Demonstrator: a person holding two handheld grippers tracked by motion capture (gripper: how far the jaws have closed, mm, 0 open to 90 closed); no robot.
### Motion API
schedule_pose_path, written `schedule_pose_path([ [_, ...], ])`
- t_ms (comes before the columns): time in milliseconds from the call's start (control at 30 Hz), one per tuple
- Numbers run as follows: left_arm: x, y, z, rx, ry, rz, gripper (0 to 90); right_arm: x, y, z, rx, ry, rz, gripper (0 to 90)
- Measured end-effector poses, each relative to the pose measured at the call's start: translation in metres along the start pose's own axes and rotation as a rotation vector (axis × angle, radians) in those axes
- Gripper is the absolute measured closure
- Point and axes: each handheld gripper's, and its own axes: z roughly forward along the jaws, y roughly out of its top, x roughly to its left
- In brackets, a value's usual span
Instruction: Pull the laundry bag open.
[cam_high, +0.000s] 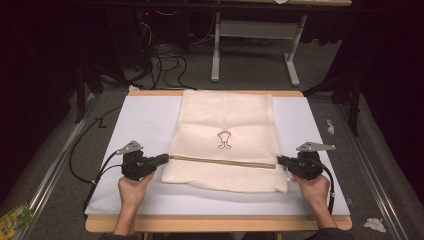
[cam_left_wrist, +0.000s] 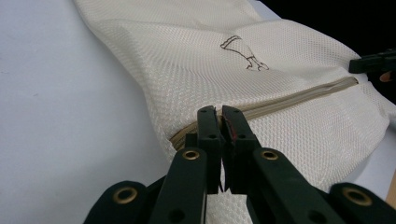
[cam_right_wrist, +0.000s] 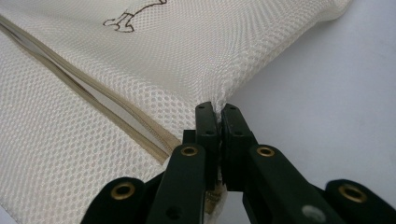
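Cream mesh laundry bag (cam_high: 225, 142) flat on white desk (cam_high: 145, 120), left gripper (cam_high: 161, 160) and right gripper (cam_high: 281, 160) jaws pinched closed on its opposite edges at the zipper (cam_high: 222, 161) ends

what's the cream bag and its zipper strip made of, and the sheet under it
Bag: looks like synthetic mesh fabric, matte, with a fine honeycomb weave. Zipper strip: tan woven tape, probably. White sheet: smooth and matte, perhaps paper or plastic; cannot tell.

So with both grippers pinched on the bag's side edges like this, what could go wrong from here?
1. Each gripper, left and right, holds only a thin bit of the mesh bag at its edge; a pull could slip it free.
2. Both grips sit by the zipper ends, so pulling outward may strain that seam or snag the mesh.
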Motion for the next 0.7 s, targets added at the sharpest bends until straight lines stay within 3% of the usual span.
schedule_pose_path([
  [133,0.0010,0.0000,0.0022,0.021,0.033,-0.002,87.1,-0.0011,0.0016,0.0051,-0.013,0.007,0.012,88.6],
  [700,0.0043,0.0019,0.0025,0.027,0.056,-0.001,87.1,-0.0072,0.0043,0.0061,-0.019,-0.011,0.006,88.7],
])
